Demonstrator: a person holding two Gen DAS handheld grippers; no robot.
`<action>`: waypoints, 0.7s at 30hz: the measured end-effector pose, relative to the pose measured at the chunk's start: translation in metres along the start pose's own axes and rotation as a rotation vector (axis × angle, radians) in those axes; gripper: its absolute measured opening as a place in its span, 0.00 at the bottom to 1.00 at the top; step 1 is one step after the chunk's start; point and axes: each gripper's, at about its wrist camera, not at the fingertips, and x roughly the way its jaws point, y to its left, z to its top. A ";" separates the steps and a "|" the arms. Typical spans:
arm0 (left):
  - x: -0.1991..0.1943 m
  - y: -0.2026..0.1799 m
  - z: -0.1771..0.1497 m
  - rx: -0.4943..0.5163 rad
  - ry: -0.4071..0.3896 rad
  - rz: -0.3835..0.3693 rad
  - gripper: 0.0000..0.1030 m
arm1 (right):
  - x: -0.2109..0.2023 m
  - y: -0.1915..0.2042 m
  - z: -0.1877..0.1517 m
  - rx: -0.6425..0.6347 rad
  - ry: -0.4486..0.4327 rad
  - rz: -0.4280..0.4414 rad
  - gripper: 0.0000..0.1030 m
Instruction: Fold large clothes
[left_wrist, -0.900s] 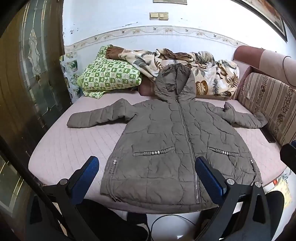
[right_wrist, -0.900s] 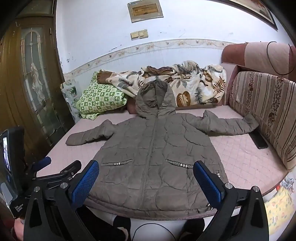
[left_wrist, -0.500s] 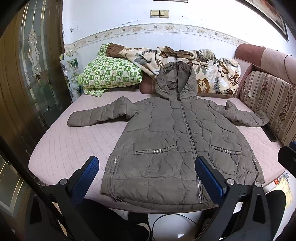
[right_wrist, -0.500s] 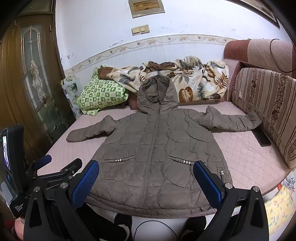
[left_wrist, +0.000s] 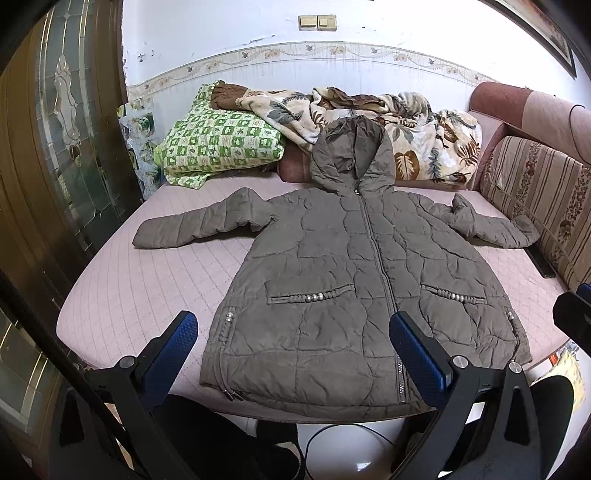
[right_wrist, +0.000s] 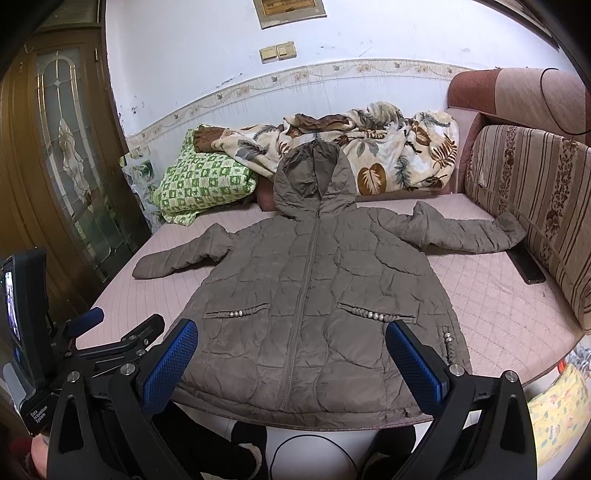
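A grey-brown quilted hooded coat (left_wrist: 332, 280) (right_wrist: 314, 295) lies flat, zipped and front up on a pink quilted bed (left_wrist: 122, 295) (right_wrist: 509, 314). Both sleeves are spread sideways and the hood points at the far wall. My left gripper (left_wrist: 293, 354) hovers open above the coat's hem at the near bed edge, nothing between its blue pads. My right gripper (right_wrist: 291, 354) is open too, above the hem, and holds nothing. The left gripper's body (right_wrist: 92, 347) shows at the lower left of the right wrist view.
A green checked pillow (left_wrist: 221, 144) and a leaf-print blanket (left_wrist: 406, 136) are piled at the head of the bed. A striped sofa back (right_wrist: 535, 206) runs along the right, with a dark phone-like slab (right_wrist: 526, 267) below it. A wooden glass door (left_wrist: 55, 147) stands left. A cable (left_wrist: 332, 439) lies on the floor.
Both views have shifted slightly forward and downward, so the coat sits a little lower and larger in frame. The coat itself has not moved and both grippers stay open.
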 end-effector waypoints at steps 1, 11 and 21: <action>0.001 0.000 -0.001 0.000 0.001 0.000 1.00 | 0.001 0.000 0.000 0.004 0.011 -0.003 1.00; 0.025 0.004 0.013 0.024 0.020 -0.004 1.00 | 0.021 -0.020 0.005 0.013 0.039 0.028 1.00; 0.069 0.014 0.101 -0.069 -0.085 0.012 1.00 | 0.032 -0.137 0.061 0.170 0.042 -0.193 1.00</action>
